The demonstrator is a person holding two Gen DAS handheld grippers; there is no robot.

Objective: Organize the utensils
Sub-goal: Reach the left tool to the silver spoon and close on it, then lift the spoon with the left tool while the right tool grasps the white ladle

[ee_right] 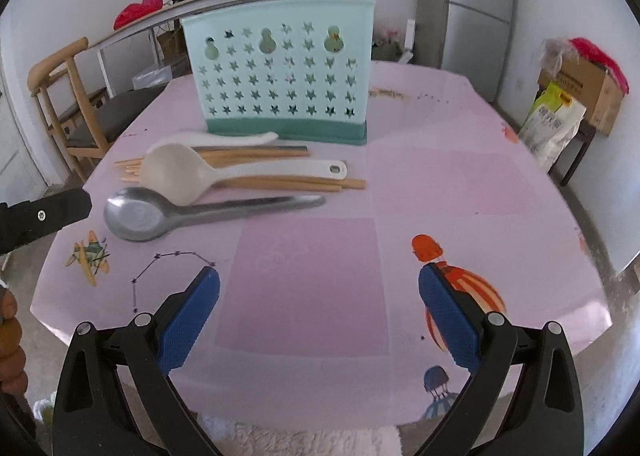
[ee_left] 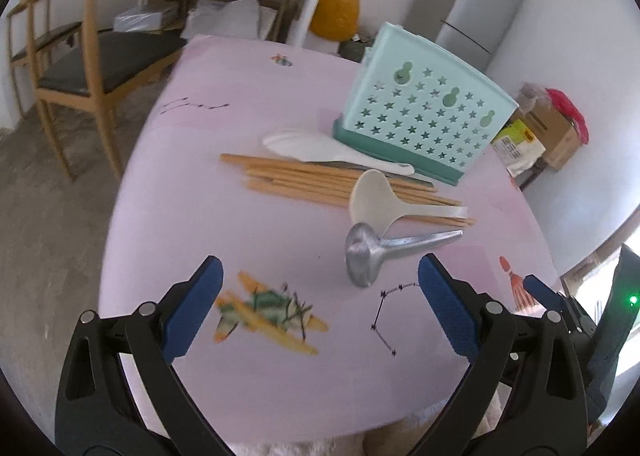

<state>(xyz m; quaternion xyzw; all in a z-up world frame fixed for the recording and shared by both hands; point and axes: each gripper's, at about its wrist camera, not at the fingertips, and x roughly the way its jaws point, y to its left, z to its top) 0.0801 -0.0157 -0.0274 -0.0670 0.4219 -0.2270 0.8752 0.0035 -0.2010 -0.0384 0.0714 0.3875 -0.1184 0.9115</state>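
While our left gripper [ee_left: 320, 300] gapes wide and empty, we see the metal ladle [ee_left: 374, 252] just ahead, touching the cream spoon [ee_left: 376, 195] across the chopsticks [ee_left: 304, 179]. Our right gripper [ee_right: 319, 304] is equally spread, empty; the holder [ee_right: 280, 71] stands behind the utensils.

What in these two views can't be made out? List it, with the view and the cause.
- Inside of the mint-green star-perforated plastic utensil holder: both views show only its outer wall.
- Count of the tan wooden chopsticks: right wrist view, the cream plastic ladle and white rice paddle overlap them.
- Steel ladle bowl: blurred and foreshortened in left wrist view.
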